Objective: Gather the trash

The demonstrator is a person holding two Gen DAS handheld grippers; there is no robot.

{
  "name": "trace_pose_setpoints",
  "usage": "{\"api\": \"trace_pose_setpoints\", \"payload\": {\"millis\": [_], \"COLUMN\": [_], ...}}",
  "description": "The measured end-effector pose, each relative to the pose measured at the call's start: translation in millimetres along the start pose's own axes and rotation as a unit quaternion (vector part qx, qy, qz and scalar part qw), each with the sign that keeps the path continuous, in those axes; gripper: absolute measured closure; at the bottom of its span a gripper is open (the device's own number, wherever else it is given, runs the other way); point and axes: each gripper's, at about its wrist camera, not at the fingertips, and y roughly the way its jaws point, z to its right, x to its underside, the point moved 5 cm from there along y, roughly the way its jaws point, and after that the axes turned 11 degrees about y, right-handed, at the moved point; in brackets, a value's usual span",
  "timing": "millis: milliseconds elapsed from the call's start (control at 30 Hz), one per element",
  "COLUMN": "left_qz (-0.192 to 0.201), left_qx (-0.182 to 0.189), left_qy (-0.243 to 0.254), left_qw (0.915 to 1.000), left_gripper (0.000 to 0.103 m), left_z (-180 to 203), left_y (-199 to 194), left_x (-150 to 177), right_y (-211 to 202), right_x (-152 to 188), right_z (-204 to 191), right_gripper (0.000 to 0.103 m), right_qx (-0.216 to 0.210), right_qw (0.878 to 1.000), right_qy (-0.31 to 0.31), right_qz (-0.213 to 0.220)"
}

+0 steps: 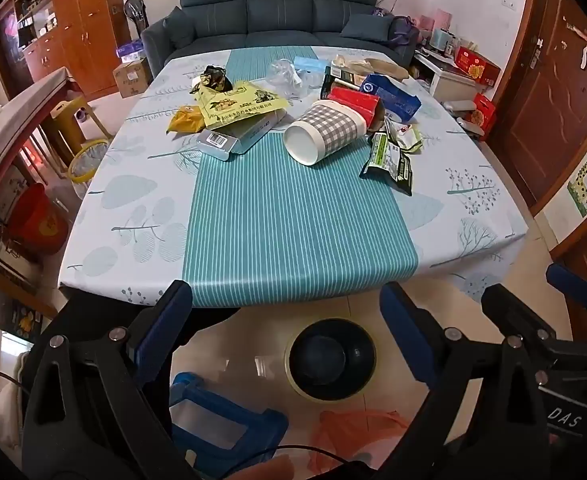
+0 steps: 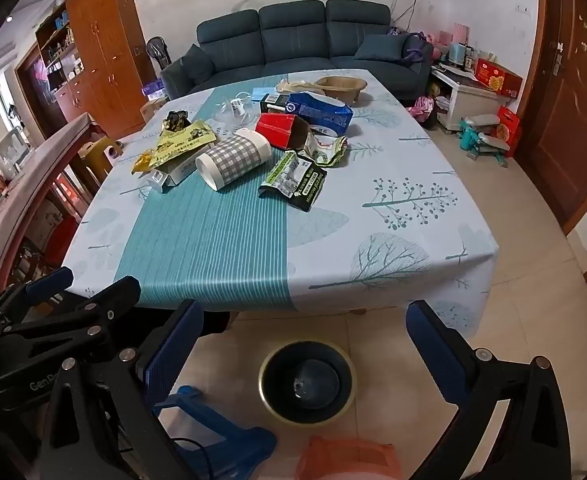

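Trash lies on the far half of the table (image 1: 293, 232): a tipped checked paper cup (image 1: 325, 132) (image 2: 233, 156), a yellow snack bag (image 1: 237, 104) (image 2: 181, 144), a grey carton (image 1: 233, 138), a red box (image 1: 357, 102) (image 2: 279, 130), a blue pack (image 1: 393, 94) (image 2: 317, 110) and a green wrapper (image 1: 389, 158) (image 2: 295, 178). A dark round bin (image 1: 329, 358) (image 2: 307, 384) stands on the floor before the table. My left gripper (image 1: 285, 320) and right gripper (image 2: 305, 340) are open and empty, held above the bin, short of the table's near edge.
A blue stool (image 1: 221, 420) (image 2: 221, 444) and an orange one (image 1: 357, 436) (image 2: 345, 460) stand on the floor below the grippers. A dark sofa (image 1: 281, 16) stands behind the table, a wooden counter (image 1: 9, 128) on the left, boxes and a door (image 1: 553, 92) on the right.
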Motion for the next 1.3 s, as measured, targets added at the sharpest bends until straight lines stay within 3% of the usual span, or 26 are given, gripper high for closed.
{"api": "trace_pose_setpoints", "payload": {"millis": [100,333,1300], "left_qz": [-0.004,-0.005,-0.004], "left_qx": [0.002,0.007,0.002], "left_qy": [-0.001,-0.004,-0.008], "left_qw": [1.0,1.0,1.0], "left_gripper": [0.01,0.01,0.01], "left_z": [0,0,-10], "left_y": [1,5,-4], "left_x": [0,-2,4], "right_y": [0,-5,2], "right_x": [1,0,-1], "right_z": [-4,4,-12], "right_gripper": [0.0,0.0,0.0], "right_qx": [0.014,-0.014,-0.015], "right_qw": [1.0,1.0,1.0], "right_qy": [-0.013,0.003,-0.005], "right_qz": [0.002,0.003,0.003]}}
